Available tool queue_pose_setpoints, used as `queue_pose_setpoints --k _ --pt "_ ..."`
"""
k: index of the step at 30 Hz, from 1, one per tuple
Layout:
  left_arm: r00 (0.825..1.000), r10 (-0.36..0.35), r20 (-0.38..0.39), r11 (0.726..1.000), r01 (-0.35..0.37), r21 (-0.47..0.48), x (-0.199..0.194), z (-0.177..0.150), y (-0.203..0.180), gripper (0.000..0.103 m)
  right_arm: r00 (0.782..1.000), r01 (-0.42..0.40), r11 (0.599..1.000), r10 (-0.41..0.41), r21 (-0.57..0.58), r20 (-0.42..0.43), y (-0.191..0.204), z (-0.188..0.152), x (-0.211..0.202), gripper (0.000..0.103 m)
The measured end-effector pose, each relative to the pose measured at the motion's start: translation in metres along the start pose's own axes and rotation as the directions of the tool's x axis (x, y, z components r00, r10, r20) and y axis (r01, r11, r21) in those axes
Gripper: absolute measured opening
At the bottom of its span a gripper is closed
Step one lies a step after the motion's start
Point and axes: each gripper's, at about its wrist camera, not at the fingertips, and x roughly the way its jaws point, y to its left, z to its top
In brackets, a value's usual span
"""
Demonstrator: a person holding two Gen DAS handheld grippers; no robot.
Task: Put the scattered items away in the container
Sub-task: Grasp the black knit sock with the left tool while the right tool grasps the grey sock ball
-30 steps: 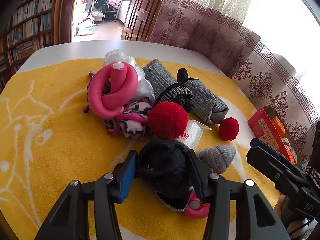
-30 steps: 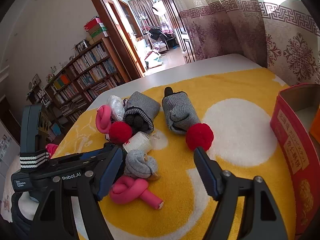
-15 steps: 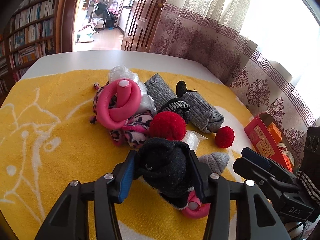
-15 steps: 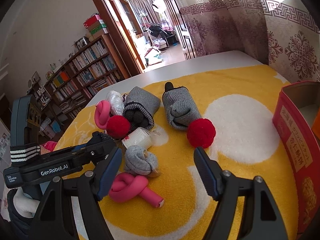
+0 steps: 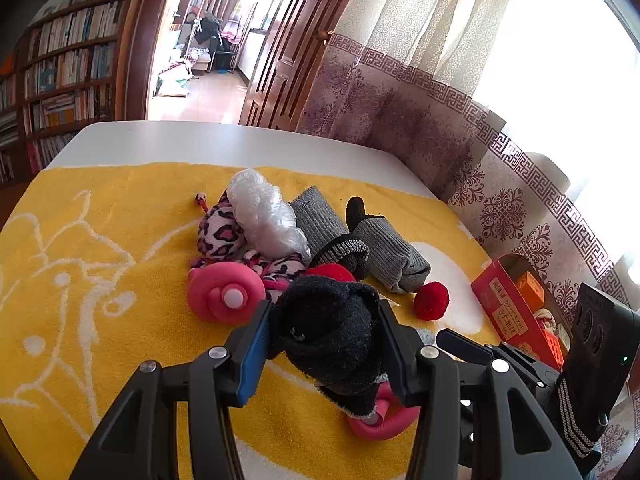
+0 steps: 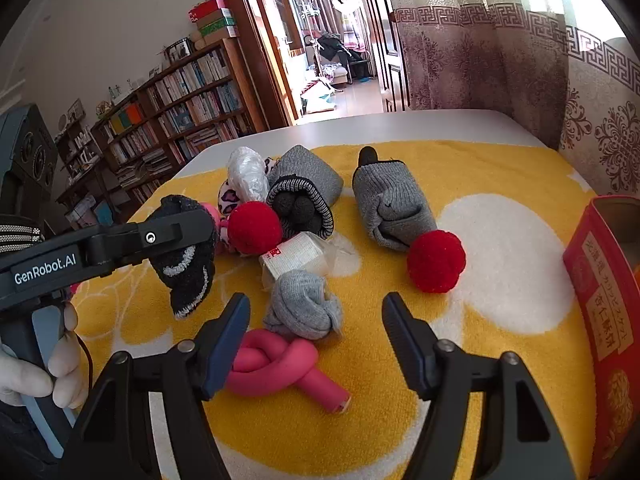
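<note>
My left gripper (image 5: 324,340) is clamped on a black sock (image 5: 332,332), both pads pressed into the bundle, which hangs clear of the yellow towel (image 5: 100,240); from the right camera the same sock (image 6: 186,256) dangles off the left gripper's fingers (image 6: 176,232) at the left of the pile. My right gripper (image 6: 316,320) has its jaws closing, pointed down at a grey sock ball (image 6: 306,306) that lies between the fingertips but is not yet pinched; I see gaps on both sides. Just in front of that ball, touching it, lies a knotted pink tube (image 6: 280,364). Behind the ball sits a small white packet (image 6: 294,256), then a red pompom (image 6: 254,228) against a grey rolled sock with a dark striped cuff (image 6: 304,196). A second grey roll (image 6: 390,208) lies to the right with another red pompom (image 6: 436,260) touching its near end. At the back of the heap are a crumpled clear bag (image 5: 264,216), a leopard-print cloth (image 5: 218,236) and a coiled pink tube (image 5: 226,296). The red box (image 6: 600,312), the container, stands open at the towel's right edge, well apart from the pile, with some items already inside (image 5: 528,292).
</note>
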Motion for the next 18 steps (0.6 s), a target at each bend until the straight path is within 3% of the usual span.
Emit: queue_pose_setpoints --k 8,18 --pt "1.0 -0.01 -0.014 1.0 0.01 0.015 0.004 -0.003 -0.005 0.052 0.999 -0.016 1.0 0.016 -0.003 -0.052 0.001 -0.001 0.017 0.046" --pt "1.0 -0.009 -0.015 0.999 0.009 0.032 0.006 -0.006 -0.009 0.052 1.0 -0.007 0.997 0.007 0.073 0.006 -0.013 0.0 0.004 0.043"
